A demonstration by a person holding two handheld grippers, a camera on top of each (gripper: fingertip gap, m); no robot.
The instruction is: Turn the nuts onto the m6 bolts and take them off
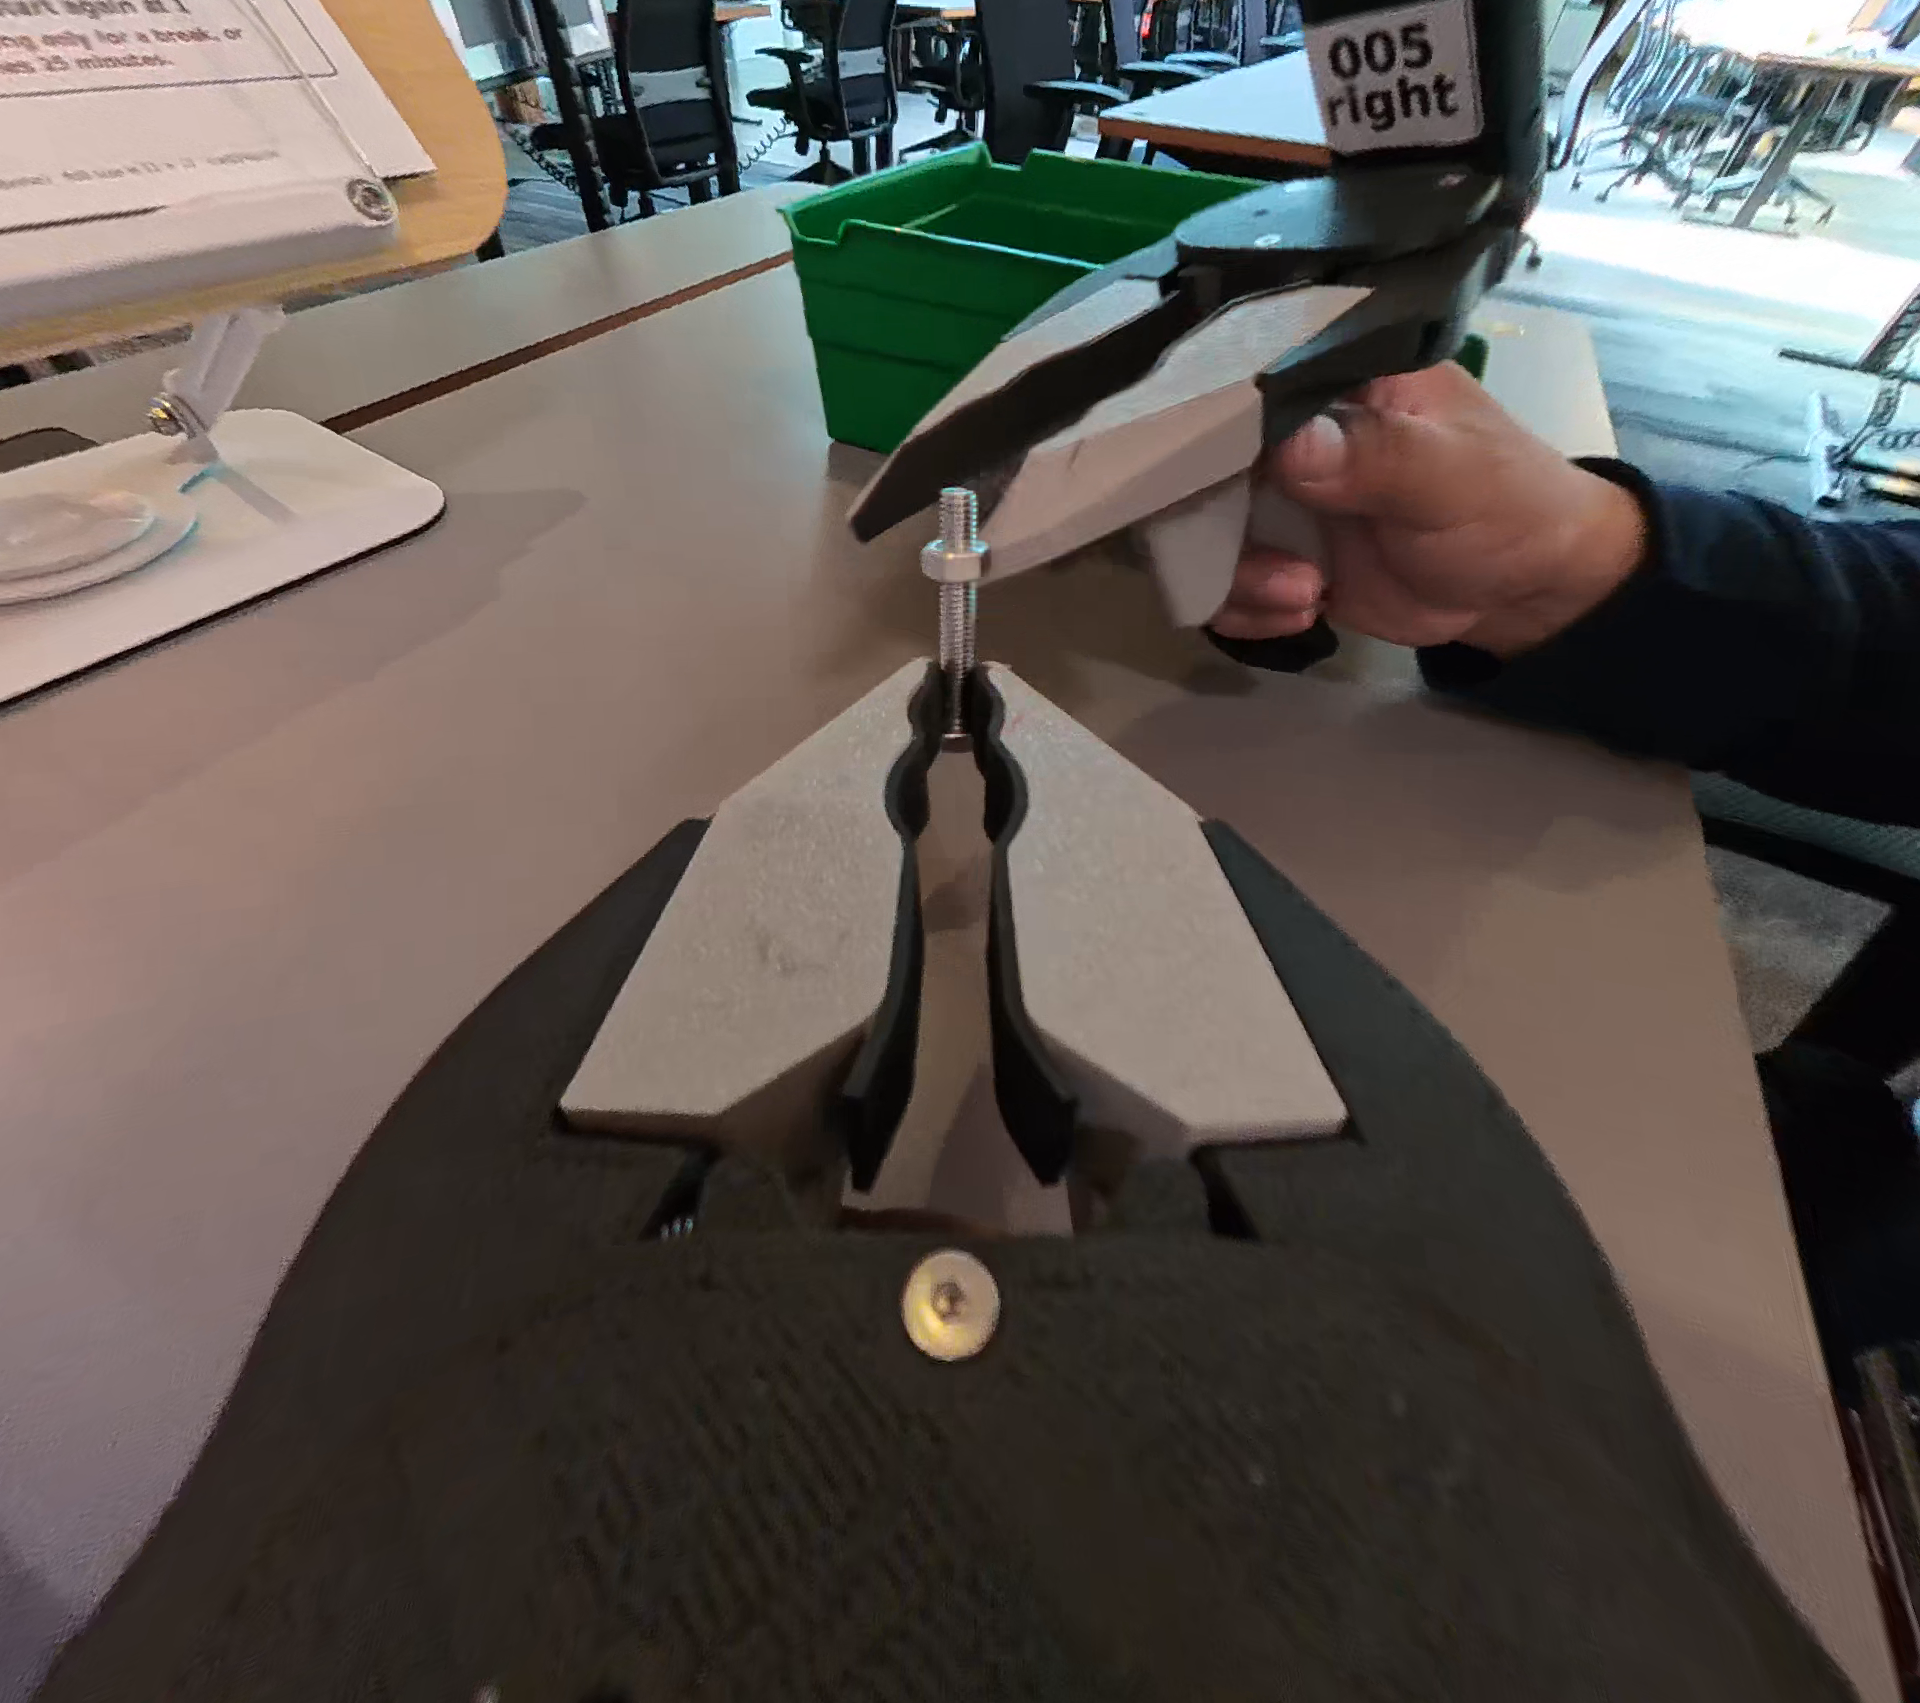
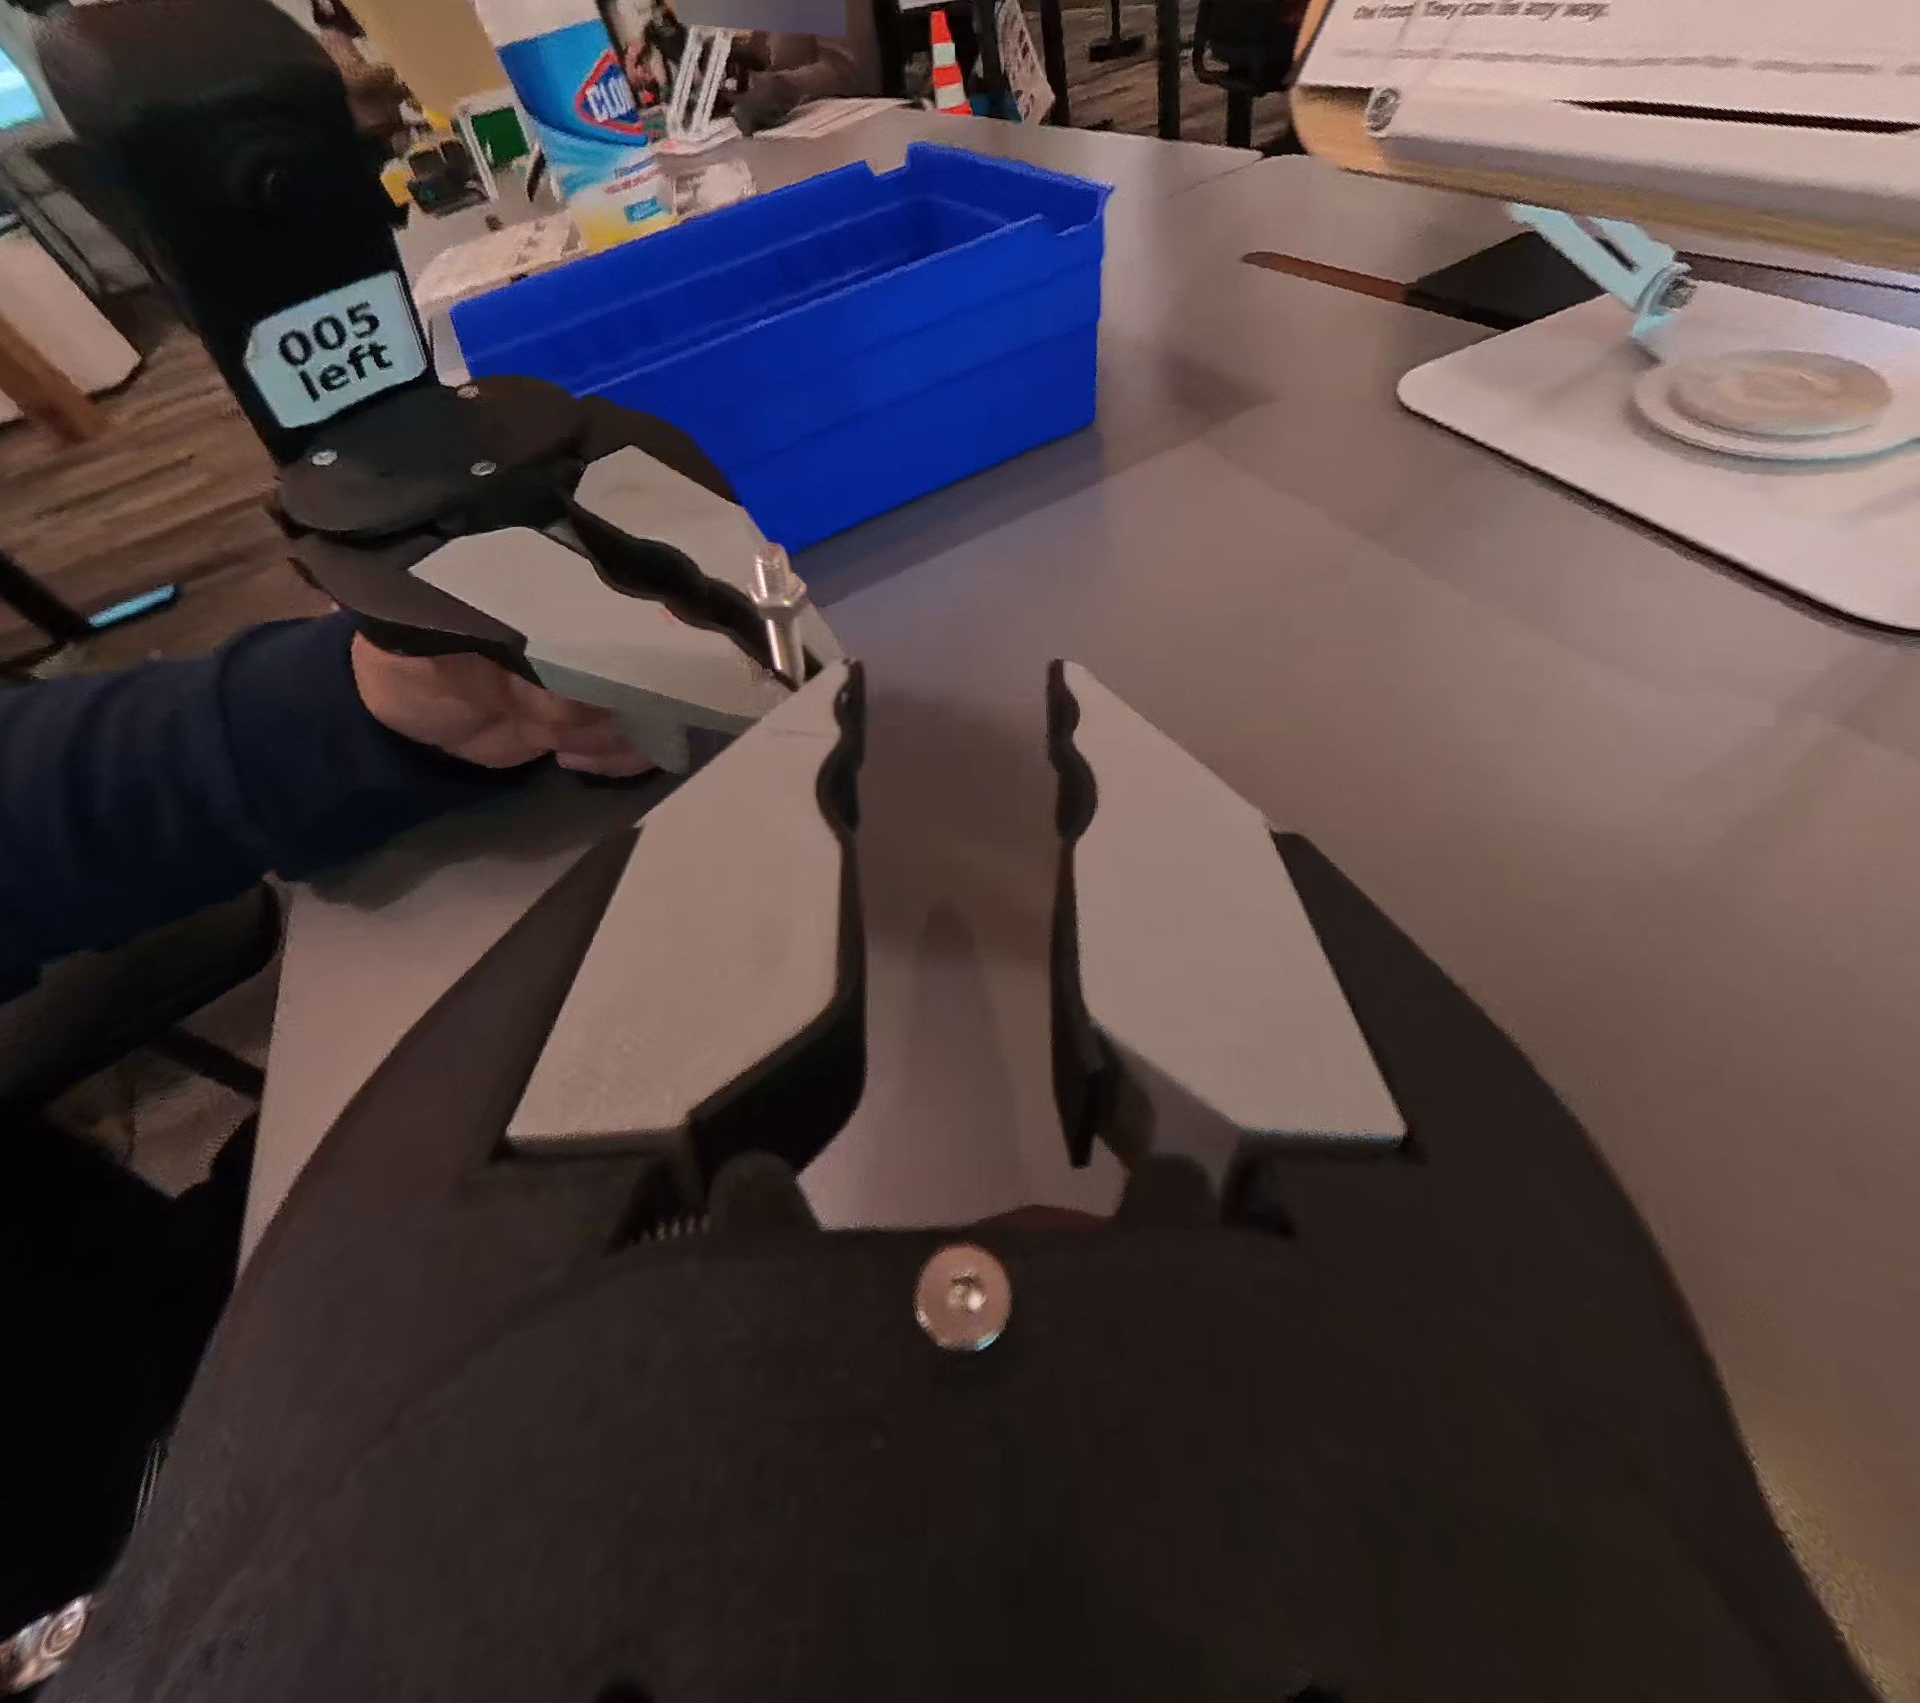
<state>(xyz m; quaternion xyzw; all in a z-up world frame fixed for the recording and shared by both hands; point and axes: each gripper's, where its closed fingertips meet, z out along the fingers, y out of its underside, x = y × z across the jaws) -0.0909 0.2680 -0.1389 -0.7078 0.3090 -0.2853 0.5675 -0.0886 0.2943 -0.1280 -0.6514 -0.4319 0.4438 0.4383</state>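
Observation:
My left gripper (image 1: 954,682) is shut on the lower end of a silver threaded bolt (image 1: 954,625) and holds it upright above the grey table (image 1: 623,614). A hex nut (image 1: 954,560) sits on the thread a little below the bolt's top. My right gripper (image 2: 954,682) is open and empty, with its jaws wide apart. Its left fingertip (image 2: 844,697) is right beside the bolt (image 2: 779,645) and nut (image 2: 777,591), which stand just outside the gap. The right gripper (image 1: 925,552) reaches in from the right in the left wrist view. The left gripper (image 2: 774,666) shows at the left in the right wrist view.
A green bin (image 1: 935,303) stands behind the bolt in the left wrist view. A blue bin (image 2: 831,365) stands at the back in the right wrist view. A white document stand (image 1: 208,490) (image 2: 1662,427) holds printed sheets. A wipes canister (image 2: 582,95) is on a farther table. Only a small space, under 4 cm, lies between the two pairs of fingers.

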